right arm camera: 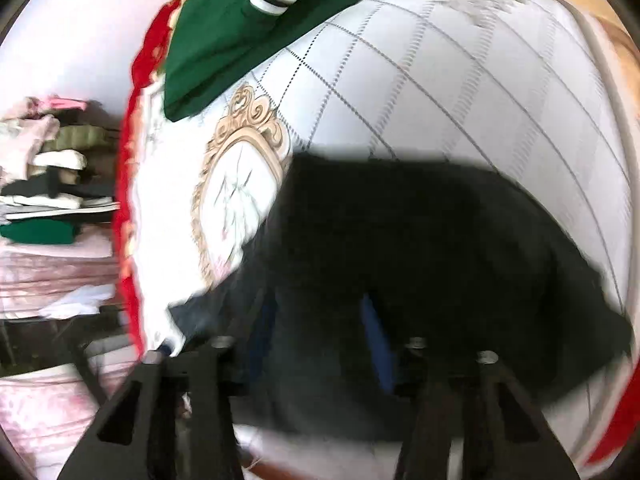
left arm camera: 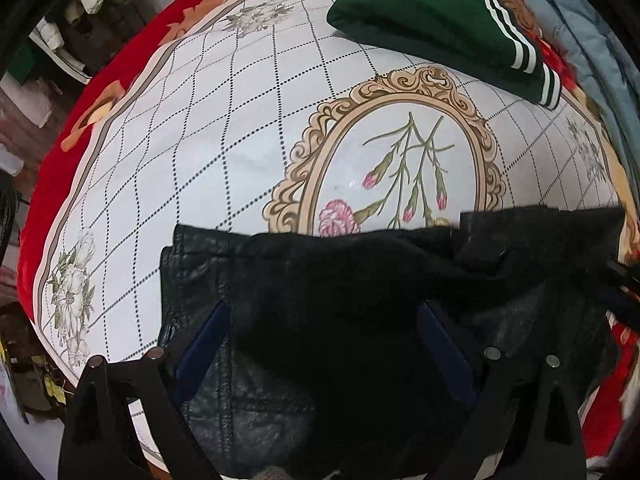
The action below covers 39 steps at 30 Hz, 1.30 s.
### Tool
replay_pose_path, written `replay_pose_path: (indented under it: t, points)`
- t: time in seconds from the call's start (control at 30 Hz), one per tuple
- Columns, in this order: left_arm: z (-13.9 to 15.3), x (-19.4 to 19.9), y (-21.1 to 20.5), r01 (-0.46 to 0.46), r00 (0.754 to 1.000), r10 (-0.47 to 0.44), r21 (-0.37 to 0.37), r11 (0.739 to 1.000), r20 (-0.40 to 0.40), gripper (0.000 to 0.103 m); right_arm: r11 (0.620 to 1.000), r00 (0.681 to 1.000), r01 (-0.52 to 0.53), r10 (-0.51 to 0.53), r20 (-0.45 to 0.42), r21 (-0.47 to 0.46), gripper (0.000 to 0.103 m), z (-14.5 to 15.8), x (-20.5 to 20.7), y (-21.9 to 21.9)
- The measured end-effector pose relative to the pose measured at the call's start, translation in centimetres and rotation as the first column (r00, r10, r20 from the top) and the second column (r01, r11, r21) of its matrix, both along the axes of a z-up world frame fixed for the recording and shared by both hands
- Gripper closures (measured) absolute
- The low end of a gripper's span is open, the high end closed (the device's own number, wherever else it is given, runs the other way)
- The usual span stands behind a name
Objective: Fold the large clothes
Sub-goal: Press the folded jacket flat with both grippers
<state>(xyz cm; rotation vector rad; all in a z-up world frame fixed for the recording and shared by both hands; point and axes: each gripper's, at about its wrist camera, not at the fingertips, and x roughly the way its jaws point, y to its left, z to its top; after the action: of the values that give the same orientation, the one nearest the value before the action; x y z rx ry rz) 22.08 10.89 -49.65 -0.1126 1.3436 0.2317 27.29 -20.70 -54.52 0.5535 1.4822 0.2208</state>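
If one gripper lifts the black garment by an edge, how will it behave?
The black garment would probably droop limply: it already lies folded and creased on the tablecloth. Its shiny, leather-like panel suggests some weight and a slippery surface.

Black garment [left arm camera: 340, 272]; green white-striped sweater [left arm camera: 420, 12]; floral tablecloth [left arm camera: 200, 140].

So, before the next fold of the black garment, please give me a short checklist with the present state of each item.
1. Black garment lies on the patterned tablecloth: ok.
2. Left gripper jaws stand apart over the garment, no pinch visible: ok.
3. Right gripper grip on cloth: cannot tell, picture blurred.
4. Green folded garment lies apart from the black one: ok.
5. Black garment edges flat and aligned: not ok, the top edge is bunched at the right.
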Motion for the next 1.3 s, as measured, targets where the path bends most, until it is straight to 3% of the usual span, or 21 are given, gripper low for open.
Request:
replay_pose_path:
  t: [0.07, 0.13, 0.27, 0.33, 0.43, 0.5, 0.63, 0.7, 0.77, 0.83, 0.93, 1.0, 1.03, 1.07, 1.1, 1.17, 1.3]
  points:
    - [-0.3, 0.2, -0.1, -0.004, 1.000, 0.004, 0.012, 1.000, -0.003, 0.007, 0.995, 1.000, -0.005, 0.002, -0.029, -0.101, 0.068, -4.0, 3.1, 1.0]
    - [-0.7, 0.2, 0.0, -0.013, 1.000, 0.013, 0.017, 1.000, -0.013, 0.007, 0.993, 0.999, 0.008, -0.013, -0.044, -0.118, 0.068, -5.7, 5.2, 1.6]
    - [-1.2, -0.6, 0.4, -0.035, 0.999, 0.035, 0.012, 0.999, -0.036, 0.007, 0.996, 0.995, 0.001, -0.010, -0.100, -0.088, 0.067, -3.1, 5.5, 1.1]
    - [-1.2, -0.9, 0.5, -0.051, 0.998, 0.051, 0.009, 0.999, -0.041, 0.007, 0.998, 0.998, -0.036, 0.034, -0.046, -0.049, 0.067, 0.0, 4.4, 1.2]
    - [-1.2, -1.5, 0.7, -0.077, 0.996, 0.077, 0.009, 0.997, -0.049, 0.007, 0.991, 0.991, -0.129, 0.130, -0.027, 0.036, 0.067, 1.4, 3.4, 3.3]
    - [-1.4, -1.6, 0.7, -0.087, 0.995, 0.088, 0.013, 0.996, -0.055, 0.007, 0.980, 0.982, -0.174, 0.180, -0.059, 0.096, 0.068, -0.1, 3.3, 4.9]
    - [-1.1, -1.5, 0.2, -0.072, 0.996, 0.074, 0.034, 0.997, -0.054, 0.007, 0.987, 0.974, -0.143, 0.153, -0.169, 0.068, 0.071, -7.2, 5.2, 7.4]
    - [-0.7, -1.3, -0.3, -0.057, 0.997, 0.059, 0.042, 0.997, -0.044, 0.007, 0.989, 0.968, -0.073, 0.102, -0.230, 0.132, 0.072, -7.8, 5.9, 6.6]
    - [-0.2, -0.9, -0.8, -0.050, 0.998, 0.050, 0.029, 0.998, -0.032, 0.007, 0.983, 0.967, -0.061, 0.101, -0.235, 0.175, 0.072, -6.5, 6.0, 5.8]
    - [-0.1, -0.3, -1.5, -0.037, 0.999, 0.037, 0.006, 0.999, -0.025, 0.007, 0.977, 0.980, -0.046, 0.084, -0.179, 0.208, 0.071, -4.1, 5.2, 3.8]
    - [-0.6, 1.4, -3.1, -0.002, 1.000, 0.002, -0.057, 0.998, 0.000, 0.007, 0.995, 0.997, -0.051, 0.055, -0.046, 0.091, 0.069, -0.8, 4.0, -0.3]
    - [-2.2, 3.2, -3.9, 0.018, 1.000, -0.018, -0.004, 1.000, 0.012, 0.007, 0.996, 0.998, 0.006, -0.001, -0.057, 0.093, 0.069, -2.8, 3.9, -3.1]
    - [-3.1, 4.2, -4.2, 0.025, 1.000, -0.025, 0.011, 1.000, 0.008, 0.005, 0.997, 0.996, 0.041, -0.037, -0.078, 0.060, 0.080, -4.7, 4.1, -4.4]
    - [-4.7, 5.4, -4.3, 0.034, 0.999, -0.034, 0.012, 0.999, -0.013, 0.003, 0.997, 0.992, 0.074, -0.070, -0.105, 0.032, 0.098, -6.5, 4.4, -6.1]
    - [-5.5, 6.0, -4.2, 0.032, 0.999, -0.032, 0.002, 0.999, -0.030, 0.001, 0.992, 0.986, 0.114, -0.107, -0.128, 0.049, 0.103, -7.7, 4.7, -7.4]
    - [-6.5, 6.5, -3.6, 0.012, 0.999, -0.014, -0.042, 0.999, -0.037, 0.000, 0.976, 0.973, 0.174, -0.150, -0.176, 0.127, 0.103, -8.5, 4.9, -8.8]
    - [-5.5, 5.5, -3.0, 0.016, 0.999, -0.019, -0.059, 0.998, -0.038, 0.000, 0.991, 0.992, 0.105, -0.098, -0.084, 0.081, 0.098, -4.5, 4.3, -8.0]
